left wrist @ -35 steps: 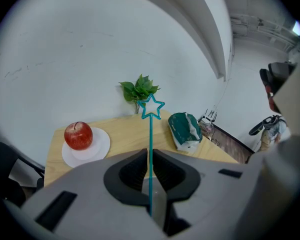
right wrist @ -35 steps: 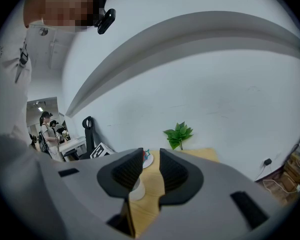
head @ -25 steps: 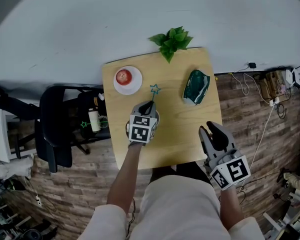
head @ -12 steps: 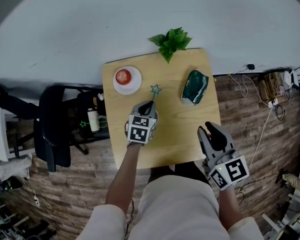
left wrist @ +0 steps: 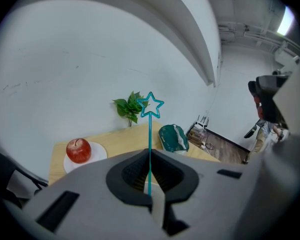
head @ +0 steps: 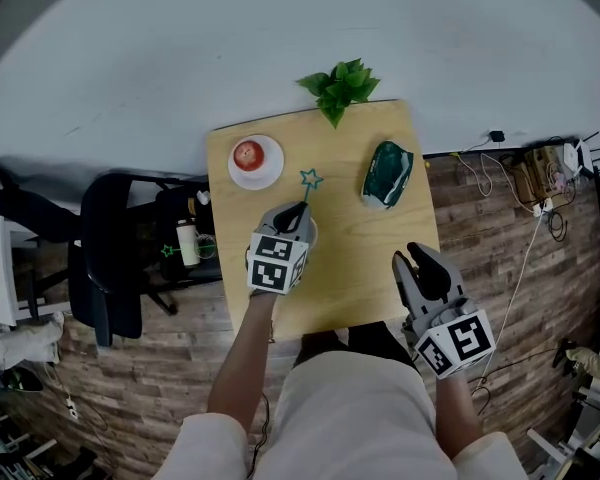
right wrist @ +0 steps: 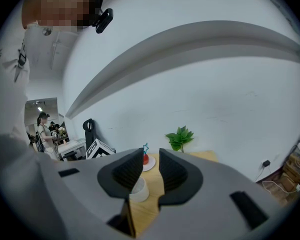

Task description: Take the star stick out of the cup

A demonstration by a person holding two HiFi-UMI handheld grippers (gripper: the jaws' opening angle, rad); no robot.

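Note:
A thin teal star stick (left wrist: 150,134) runs up between the jaws of my left gripper (left wrist: 149,176), which is shut on its shaft, and the star (head: 310,178) stands clear above. The gripper (head: 296,214) hovers over the white cup (head: 311,233), which its body mostly hides; the cup (right wrist: 138,189) shows better in the right gripper view. Whether the stick's lower end is still in the cup is hidden. My right gripper (head: 420,261) hangs open off the table's near right edge. Its jaws have just been closing slightly, with nothing between them.
On the wooden table (head: 350,258) are a red apple (head: 246,153) on a white plate (head: 265,168), a green crumpled bundle (head: 385,173) and a leafy plant (head: 340,83) at the back edge. A black chair (head: 110,258) and a bottle (head: 187,240) stand left; cables lie right.
My left gripper has risen above the cup with the star stick in it. The right gripper has stayed where it was.

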